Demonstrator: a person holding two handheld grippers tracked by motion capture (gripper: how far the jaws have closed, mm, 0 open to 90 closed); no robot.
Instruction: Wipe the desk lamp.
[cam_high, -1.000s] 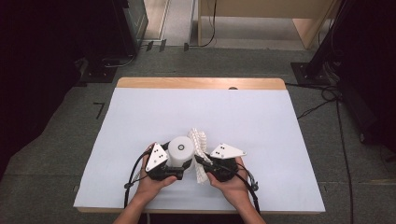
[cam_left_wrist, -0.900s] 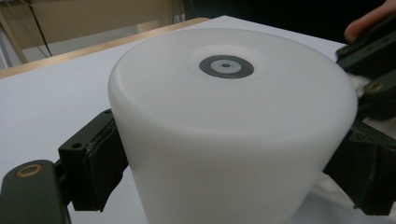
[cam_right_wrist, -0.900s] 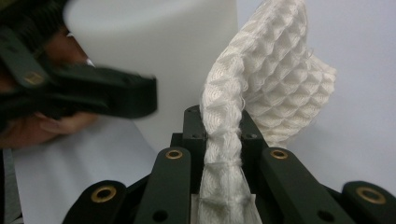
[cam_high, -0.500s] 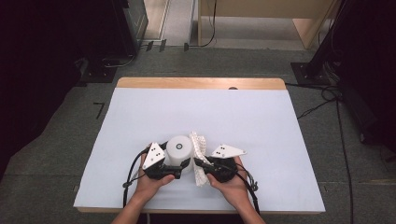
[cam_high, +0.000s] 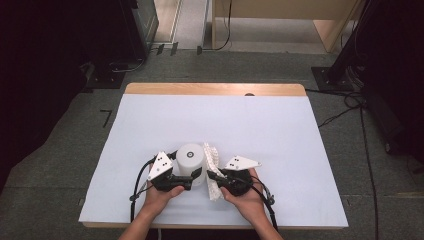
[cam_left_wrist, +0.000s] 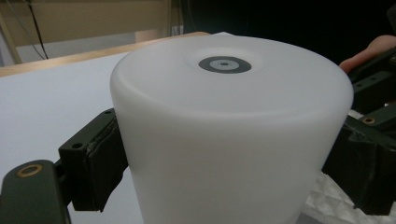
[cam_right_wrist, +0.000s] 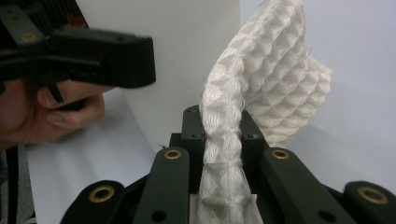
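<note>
Near the table's front edge, left gripper (cam_high: 196, 174) clamps white cylinder (cam_high: 190, 159); right gripper (cam_high: 212, 176) pinches honeycomb cloth (cam_high: 212, 165).

My 2 black grippers, left (cam_high: 192, 176) and right (cam_high: 212, 176), each carry a pale grey plate. The cylinder (cam_high: 190, 159) is milky white with a grey ringed spot on top. The cloth (cam_right_wrist: 261, 88) is white, diamond-waffled. The table (cam_high: 280, 130) is pale blue, wood-edged at the far side.

One white, smooth plastic cylinder with a grey ringed dot on top (cam_high: 191, 159), one white waffle-textured woven cloth (cam_high: 212, 167), two black two-jaw grippers, left (cam_high: 194, 176) and right (cam_high: 212, 176), on one pale blue table sheet (cam_high: 280, 140).
</note>
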